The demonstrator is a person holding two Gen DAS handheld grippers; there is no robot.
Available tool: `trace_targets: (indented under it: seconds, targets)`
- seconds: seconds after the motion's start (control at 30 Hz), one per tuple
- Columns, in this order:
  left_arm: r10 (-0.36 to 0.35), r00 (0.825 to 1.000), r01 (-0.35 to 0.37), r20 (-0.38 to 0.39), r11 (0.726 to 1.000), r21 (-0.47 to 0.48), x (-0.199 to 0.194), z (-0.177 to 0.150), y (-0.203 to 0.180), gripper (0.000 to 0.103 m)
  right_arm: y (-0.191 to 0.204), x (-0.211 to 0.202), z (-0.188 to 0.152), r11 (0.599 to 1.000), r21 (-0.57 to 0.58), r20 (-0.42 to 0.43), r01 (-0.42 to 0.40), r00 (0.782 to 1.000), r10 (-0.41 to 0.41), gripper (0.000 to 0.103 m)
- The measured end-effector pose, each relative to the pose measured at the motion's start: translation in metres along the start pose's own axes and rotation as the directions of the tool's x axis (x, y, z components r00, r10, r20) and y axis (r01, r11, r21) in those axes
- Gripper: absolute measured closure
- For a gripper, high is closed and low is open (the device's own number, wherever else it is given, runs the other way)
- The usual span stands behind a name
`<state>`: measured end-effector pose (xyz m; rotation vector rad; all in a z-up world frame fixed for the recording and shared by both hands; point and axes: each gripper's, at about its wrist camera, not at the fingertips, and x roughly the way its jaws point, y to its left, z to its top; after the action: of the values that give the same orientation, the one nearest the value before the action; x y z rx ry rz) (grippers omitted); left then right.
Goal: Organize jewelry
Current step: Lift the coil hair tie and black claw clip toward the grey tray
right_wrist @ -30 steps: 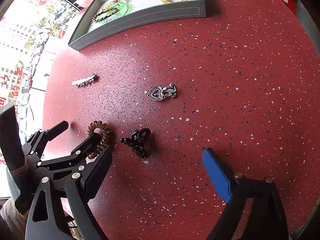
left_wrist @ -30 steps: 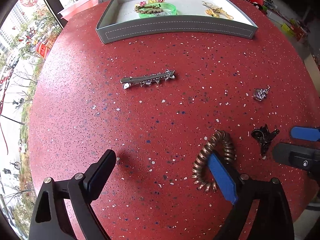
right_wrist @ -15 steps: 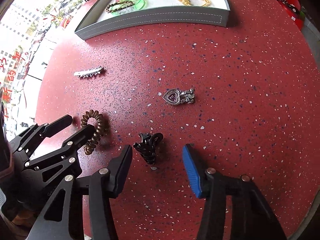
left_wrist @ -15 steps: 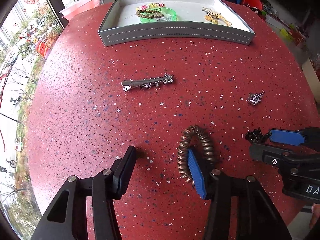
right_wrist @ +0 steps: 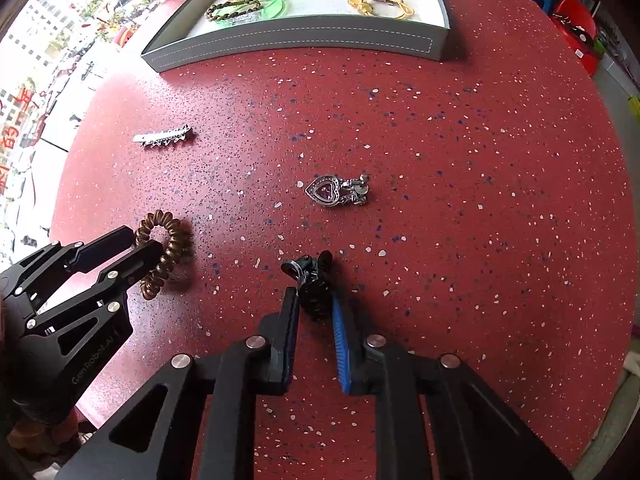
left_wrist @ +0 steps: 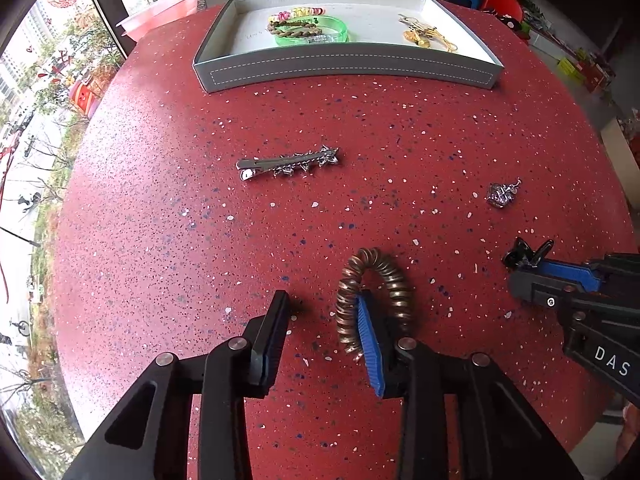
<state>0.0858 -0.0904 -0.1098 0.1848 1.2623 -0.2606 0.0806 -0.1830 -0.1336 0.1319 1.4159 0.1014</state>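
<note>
A bronze spiral hair tie [left_wrist: 374, 286] lies on the red table. My left gripper [left_wrist: 322, 320] is open around its left side, with the blue finger inside the loop and the black finger outside; it also shows in the right wrist view [right_wrist: 164, 250]. My right gripper [right_wrist: 314, 304] has closed on a black claw clip [right_wrist: 314, 288], whose tip shows in the left wrist view [left_wrist: 526, 252]. A silver bar clip [left_wrist: 288, 162] and a heart pendant [right_wrist: 334, 191] lie loose on the table. A grey tray [left_wrist: 344, 68] at the far edge holds bracelets and gold pieces.
The round table's edge runs close on the left by the window and on the right. A green bangle [left_wrist: 312, 32] and a gold chain [left_wrist: 426, 34] sit inside the tray. A chair back stands behind the tray.
Both grippers have narrowed. The left one moved in around the hair tie's side. The right one moved forward and closed on the black claw clip.
</note>
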Motion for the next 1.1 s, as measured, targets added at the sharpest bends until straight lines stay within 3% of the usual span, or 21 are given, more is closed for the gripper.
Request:
trace_targets:
  seconds: [0.03, 0.07, 0.4, 1.1]
  targets:
    - [-0.006, 1.000, 0.006, 0.001, 1.000, 0.004, -0.001, 0.000, -0.001, 0.070, -0.002, -0.001, -0.001, 1.000, 0.003, 0.002, -0.008, 1.000, 0.008, 0.085]
    - [-0.013, 1.000, 0.013, -0.002, 1.000, 0.003, -0.001, 0.000, -0.001, 0.074, -0.003, -0.001, -0.002, 1.000, 0.010, 0.004, -0.018, 1.000, 0.018, 0.085]
    - [-0.129, 0.992, 0.126, -0.014, 0.984, -0.123, -0.011, 0.000, 0.023, 0.074, -0.042, -0.022, -0.006, 0.984, 0.092, 0.036, -0.151, 0.988, 0.148, 0.085]
    - [-0.128, 0.991, 0.134, 0.049, 0.979, -0.154, -0.032, 0.039, 0.038, 0.074, -0.057, -0.055, 0.024, 0.965, 0.122, 0.099, -0.231, 0.970, 0.220, 0.085]
